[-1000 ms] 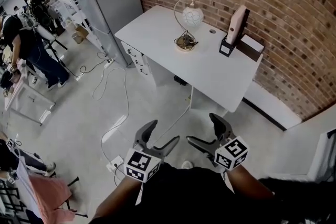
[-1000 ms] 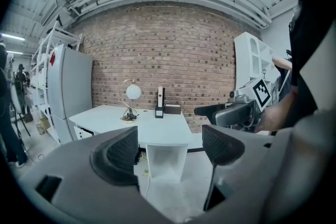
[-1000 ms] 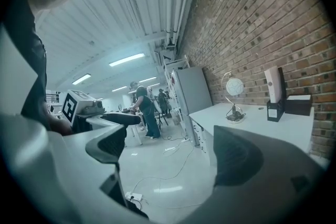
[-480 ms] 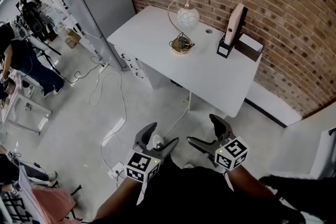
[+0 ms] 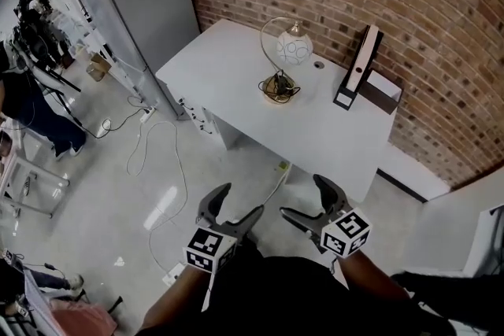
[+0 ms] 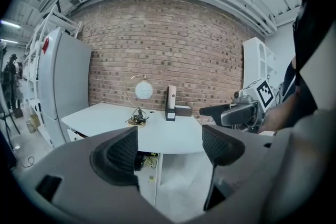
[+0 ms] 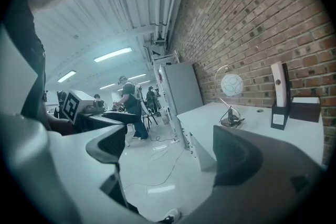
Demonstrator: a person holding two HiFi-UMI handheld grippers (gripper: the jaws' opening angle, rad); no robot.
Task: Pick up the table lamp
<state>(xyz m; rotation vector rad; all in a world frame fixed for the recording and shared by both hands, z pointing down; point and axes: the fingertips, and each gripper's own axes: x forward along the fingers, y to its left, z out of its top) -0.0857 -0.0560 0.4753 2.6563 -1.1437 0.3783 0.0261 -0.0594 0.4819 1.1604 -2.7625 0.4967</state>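
Table lamp (image 5: 294, 51) stands upright on the white table (image 5: 224, 63), its base on the top and its arched stem rising to a hanging globe, well ahead of both tools and beyond the table's near edge. At the left, the left tool (image 5: 241, 199) hangs over the floor with its jaws wide apart and nothing between them; its own view puts the lamp a little left of the gap. The lamp lies forward of the space between the two tools, slightly toward the right one. The right tool (image 5: 302, 195), also gaping and empty, looks marginally nearer, yet in its own view the lamp sits off to the right, above the right jaw. Further right stands an upright file holder (image 5: 356, 71), near the lamp but apart from it. With the lamp's long axis vertical, a forward, roughly level reach toward stem or base seems called for.
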